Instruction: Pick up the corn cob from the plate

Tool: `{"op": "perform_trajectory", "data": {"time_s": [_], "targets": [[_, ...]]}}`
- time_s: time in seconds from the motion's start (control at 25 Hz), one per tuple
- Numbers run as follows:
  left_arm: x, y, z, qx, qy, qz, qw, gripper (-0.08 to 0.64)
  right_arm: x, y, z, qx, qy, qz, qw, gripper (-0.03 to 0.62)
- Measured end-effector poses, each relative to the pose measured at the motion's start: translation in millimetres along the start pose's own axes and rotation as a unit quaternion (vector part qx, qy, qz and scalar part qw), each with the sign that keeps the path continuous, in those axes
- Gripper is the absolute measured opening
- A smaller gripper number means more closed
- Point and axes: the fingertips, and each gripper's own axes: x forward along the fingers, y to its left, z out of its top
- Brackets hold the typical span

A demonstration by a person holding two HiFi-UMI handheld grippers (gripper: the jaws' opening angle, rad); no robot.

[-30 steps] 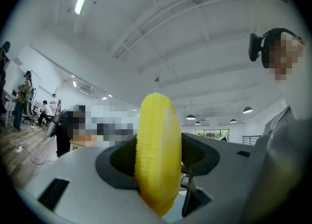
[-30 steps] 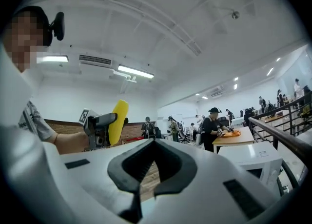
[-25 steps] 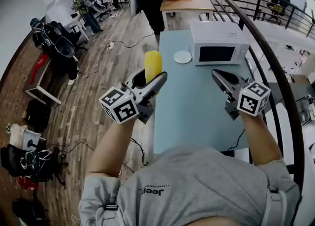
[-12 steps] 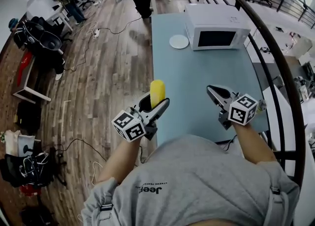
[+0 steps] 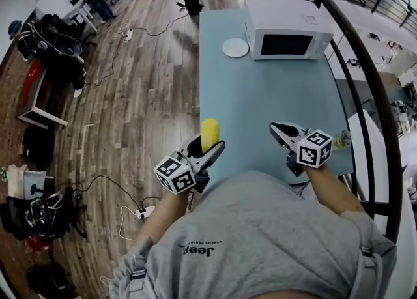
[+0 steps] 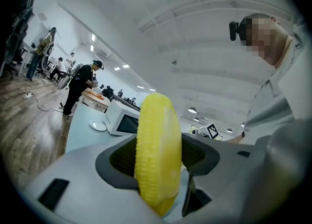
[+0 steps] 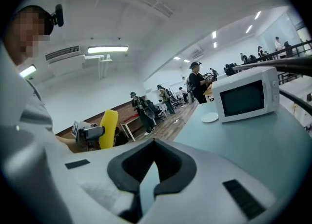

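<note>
The yellow corn cob [image 5: 210, 133] stands upright between the jaws of my left gripper [image 5: 208, 143], which is shut on it beside the near left corner of the pale blue table [image 5: 260, 102]. In the left gripper view the corn cob [image 6: 157, 154] fills the gap between the dark pads. The small white plate [image 5: 235, 47] lies bare at the far end of the table, next to the microwave. My right gripper [image 5: 277, 128] hangs over the table's near right part, shut with nothing in it; its view shows the corn cob [image 7: 108, 129] off to the left.
A white microwave [image 5: 283, 29] stands at the table's far right. A dark curved railing [image 5: 365, 96] runs along the right side. Wooden floor with cables, chairs and bags lies to the left; people work at a desk far behind.
Both grippers have come down and nearer to the person's body. The corn cob stays in the left gripper, and the right gripper stays shut and empty.
</note>
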Motion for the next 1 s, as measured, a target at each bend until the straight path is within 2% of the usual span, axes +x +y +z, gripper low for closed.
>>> {"op": "perform_trajectory", "data": {"time_s": [0.4, 1.0], "targets": [[5, -13, 25, 0.02, -0.025, -0.006, 0.9995, 0.261, -8, 0, 14, -0.038, -0.003, 0.002, 0.999, 0.014], [-8, -16, 34, 0.027, -0.027, -0.006, 0.9993, 0.261, -12, 5, 17, -0.047, -0.004, -0.001, 0.999, 0.014]]}}
